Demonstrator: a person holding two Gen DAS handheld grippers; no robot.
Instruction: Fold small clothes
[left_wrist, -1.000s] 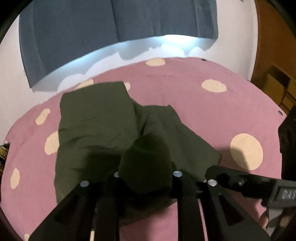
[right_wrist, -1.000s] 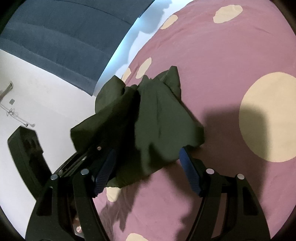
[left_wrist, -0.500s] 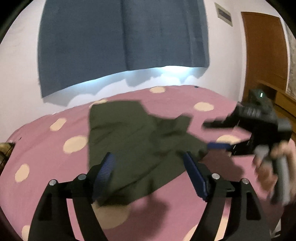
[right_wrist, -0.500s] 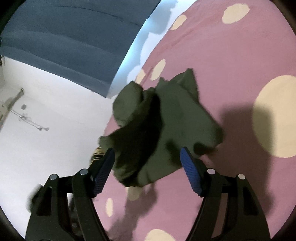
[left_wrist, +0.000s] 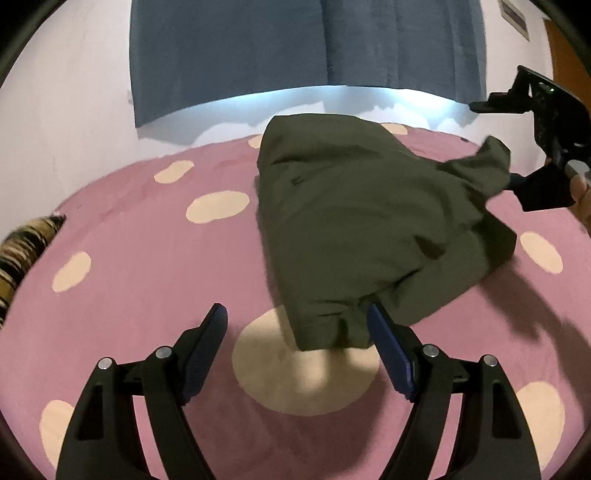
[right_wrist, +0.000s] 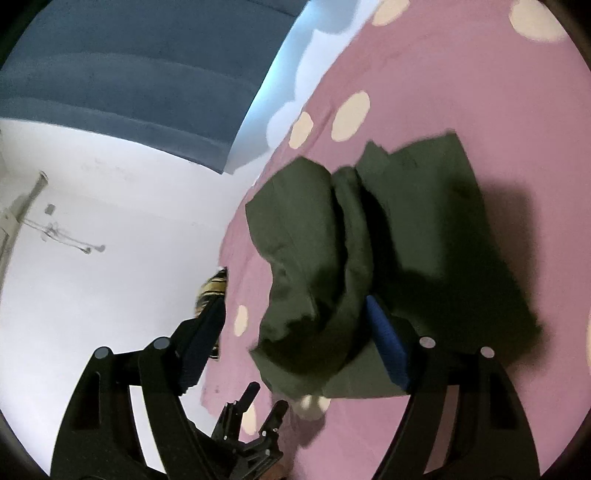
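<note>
Both grippers, left gripper (left_wrist: 297, 345) and right gripper (right_wrist: 295, 341), are held wide open, empty. Centre frame, the olive garment (left_wrist: 369, 221) lies rumpled on the spotted bedspread (left_wrist: 147, 266); soft, light, best pinched at a hem corner.

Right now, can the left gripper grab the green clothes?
Probably yes. The left gripper is open, and the near edge of the green garment lies on the pink spotted cover right by its fingertips. Nothing sits between them, though the right gripper is at the far corner.
</note>
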